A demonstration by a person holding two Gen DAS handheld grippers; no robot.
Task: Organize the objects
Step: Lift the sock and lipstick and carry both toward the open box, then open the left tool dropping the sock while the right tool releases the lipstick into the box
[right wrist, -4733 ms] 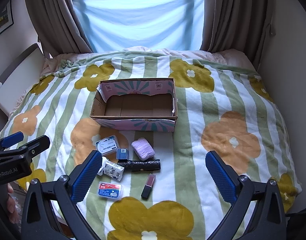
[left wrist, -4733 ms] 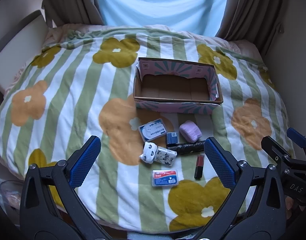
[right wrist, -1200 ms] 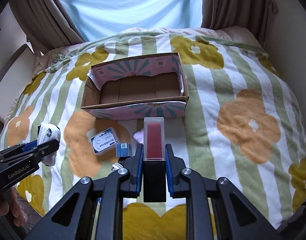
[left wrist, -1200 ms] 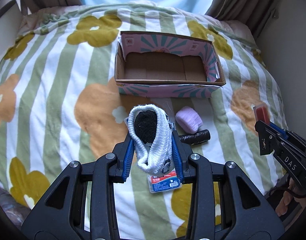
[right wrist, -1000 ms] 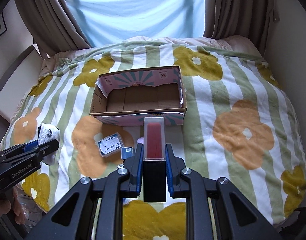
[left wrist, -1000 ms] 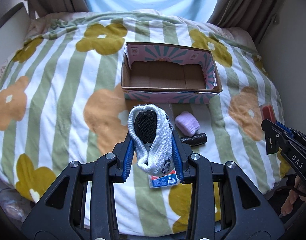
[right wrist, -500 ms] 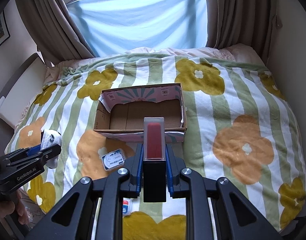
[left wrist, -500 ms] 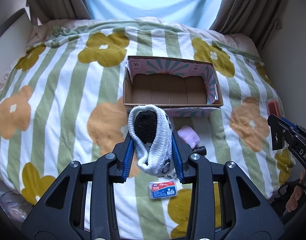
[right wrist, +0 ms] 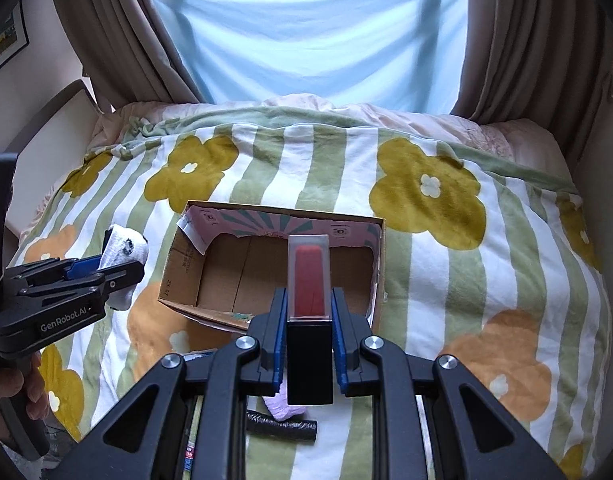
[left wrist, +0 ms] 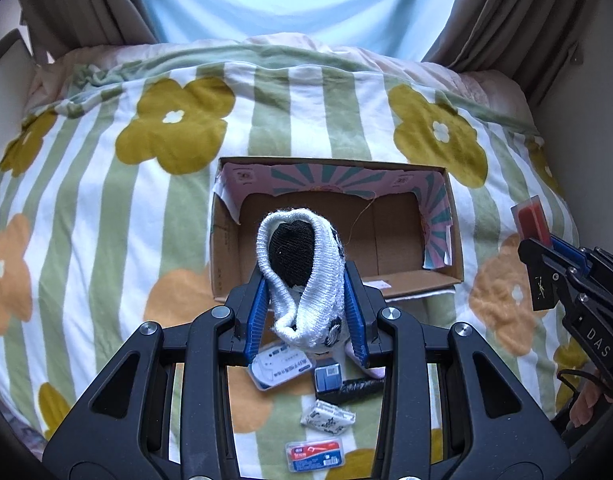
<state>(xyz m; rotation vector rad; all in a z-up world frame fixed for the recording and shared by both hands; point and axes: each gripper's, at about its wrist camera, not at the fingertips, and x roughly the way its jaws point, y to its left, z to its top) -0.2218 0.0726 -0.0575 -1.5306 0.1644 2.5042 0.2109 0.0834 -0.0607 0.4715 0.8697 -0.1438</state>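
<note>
Your left tongs [left wrist: 304, 312] pinch the rolled white knitted sock with a black core [left wrist: 300, 264], and your right tongs [right wrist: 308, 340] clamp the red lipstick in its clear-capped black case [right wrist: 309, 292]. Both loads hang in front of the open cardboard box with the pink-and-teal sunburst lining [left wrist: 454, 240], which sits on the green-striped flowered bedspread [left wrist: 106, 200] at 12 o'clock from each wrist.

Watch the drop. The sock bulges well past the blue pads, so it may snag on them or catch the near wall and tumble out front. The lipstick is slim and hard; let go too high and it could bounce or roll out on that soft, uneven bed. The two tools also aim at one box and could collide.

Your own tongs hide the box's near wall and part of its floor. The small packets [left wrist: 326, 414] at 6 o'clock are partly covered, their labels unreadable.
</note>
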